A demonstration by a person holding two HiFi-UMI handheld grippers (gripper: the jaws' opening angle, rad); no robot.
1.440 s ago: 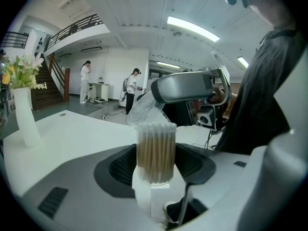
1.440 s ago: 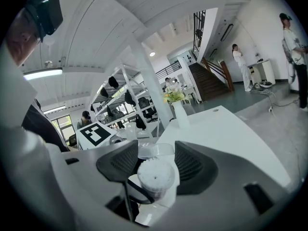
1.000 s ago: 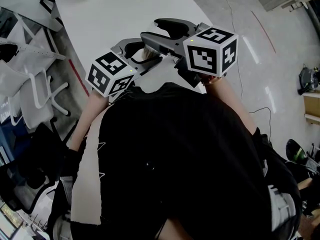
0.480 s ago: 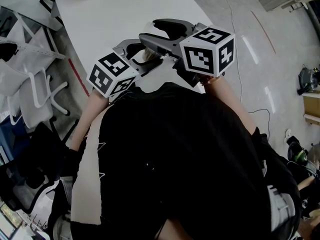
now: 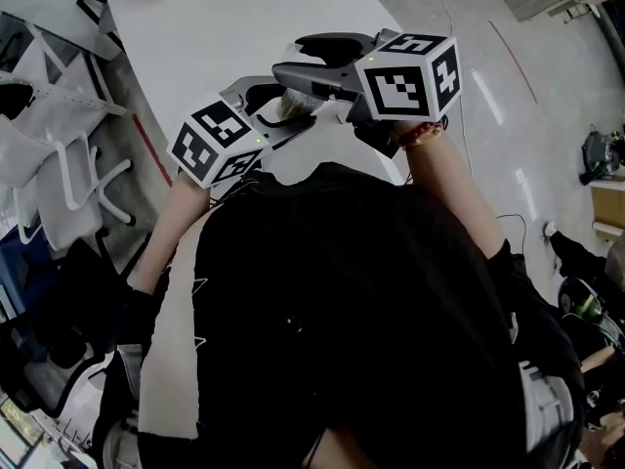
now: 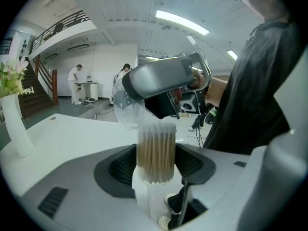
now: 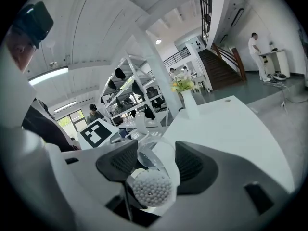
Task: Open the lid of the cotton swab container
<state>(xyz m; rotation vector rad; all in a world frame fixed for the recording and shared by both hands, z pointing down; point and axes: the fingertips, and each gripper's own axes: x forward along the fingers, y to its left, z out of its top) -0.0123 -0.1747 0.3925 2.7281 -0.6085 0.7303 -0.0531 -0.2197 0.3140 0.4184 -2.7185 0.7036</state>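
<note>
While the left gripper (image 6: 155, 163) pinches the cotton swab container (image 6: 155, 148) by its body, with the long axis upright between the pads, the right gripper (image 7: 153, 166) clamps the clear lid (image 7: 160, 154) just above the swab heads (image 7: 151, 190). Both hang over the near edge of the tabletop (image 5: 244, 27). The lid looks already tipped, so I think it needs only a pull along that axis.

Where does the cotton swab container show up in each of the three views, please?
Head view: cotton swab container, small, upper centre.
Left gripper view: lower centre, upright between the jaws of the left gripper.
Right gripper view: bottom centre, seen end-on into its open top.
Shared landmark: the white table.
</note>
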